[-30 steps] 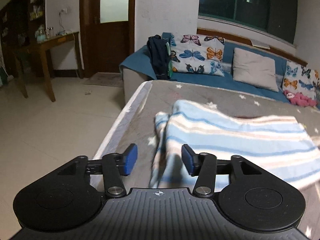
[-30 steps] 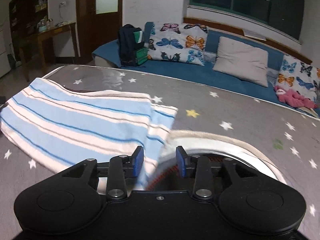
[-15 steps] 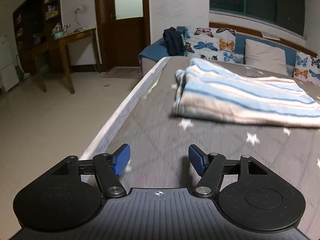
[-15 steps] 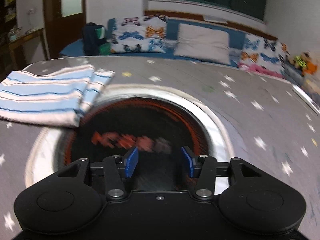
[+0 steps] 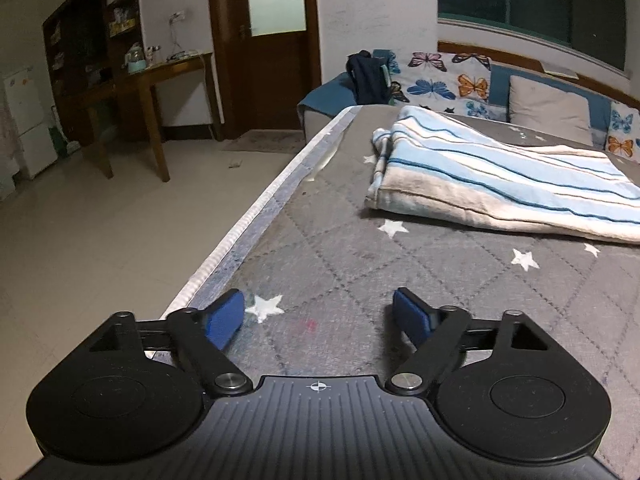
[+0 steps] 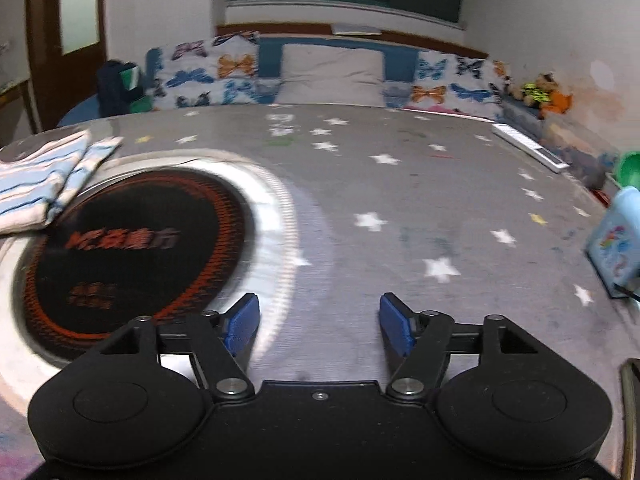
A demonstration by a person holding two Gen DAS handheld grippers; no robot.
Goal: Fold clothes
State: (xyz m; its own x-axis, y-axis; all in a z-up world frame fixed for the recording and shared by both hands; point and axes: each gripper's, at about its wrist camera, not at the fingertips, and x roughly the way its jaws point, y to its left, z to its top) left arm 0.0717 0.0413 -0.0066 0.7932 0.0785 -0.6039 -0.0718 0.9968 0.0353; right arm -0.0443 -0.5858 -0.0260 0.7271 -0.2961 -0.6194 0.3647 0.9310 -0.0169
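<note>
Item: striped garment (image 5: 500, 176), pale blue and cream with thin dark-blue lines. Condition: folded into a flat, layered rectangle, its long folded edge facing the left wrist camera; a small bunched corner shows at the end nearest the surface's left edge. Fabric looks soft and slightly thick, with gentle sag and no tight creases.

Location: on the grey star-printed surface (image 5: 360, 280), towards its far left corner, just in from the left edge. In the right wrist view the garment (image 6: 44, 184) has one end lying over the rim of the round black-and-orange plate (image 6: 132, 248) set in the surface.

Progress, as judged: this piece appears folded and set down; whether a further fold or other clothes are left cannot be told, as none show.

Left hand-held gripper (image 5: 318, 318): spread wide, holding nothing, low over the near left edge, well apart from the garment.

Right hand-held gripper (image 6: 319, 328): spread wide, holding nothing, beside the plate.
</note>
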